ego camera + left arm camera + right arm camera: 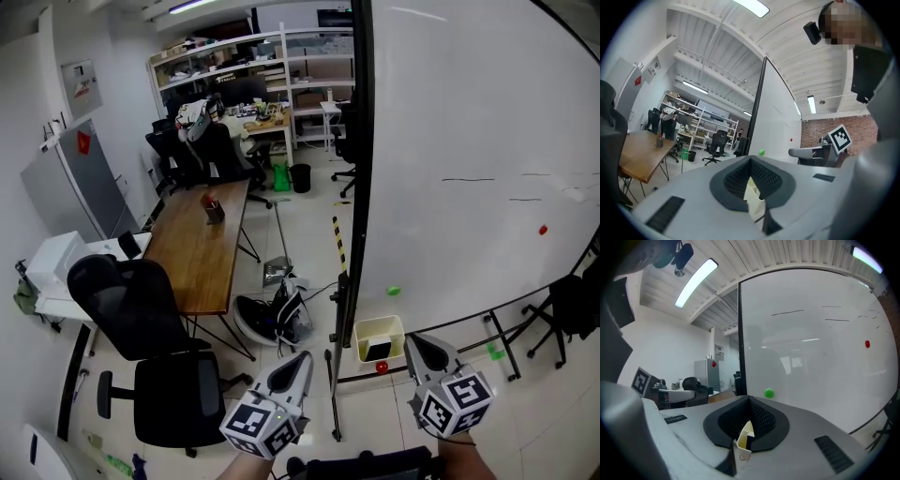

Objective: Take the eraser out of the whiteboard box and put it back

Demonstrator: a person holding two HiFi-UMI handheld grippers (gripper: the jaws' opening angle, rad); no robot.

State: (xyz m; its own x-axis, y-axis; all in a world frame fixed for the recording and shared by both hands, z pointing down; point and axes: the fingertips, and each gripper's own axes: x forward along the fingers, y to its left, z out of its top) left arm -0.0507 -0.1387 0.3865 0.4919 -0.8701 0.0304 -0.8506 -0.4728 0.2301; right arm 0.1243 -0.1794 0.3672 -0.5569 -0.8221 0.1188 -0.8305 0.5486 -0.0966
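A pale yellow whiteboard box [378, 336] hangs at the bottom edge of the whiteboard [469, 141]. A dark eraser [377, 352] lies inside it, and a small red object [382, 367] sits just below. My left gripper [298, 360] is low in the head view, left of the box, its jaws together and empty. My right gripper [418, 345] is just right of the box, also shut and empty. In the left gripper view the box [754, 194] shows through the notch below the shut jaws [751, 159]. The right gripper view shows the box [743, 437] the same way under its jaws [749, 398].
A green magnet [394, 291] and a red magnet [542, 229] stick to the board. Left of the board's black frame [361, 187] stand a wooden table [202, 244] and a black office chair [159, 356]. The board's stand legs [506, 342] spread over the floor.
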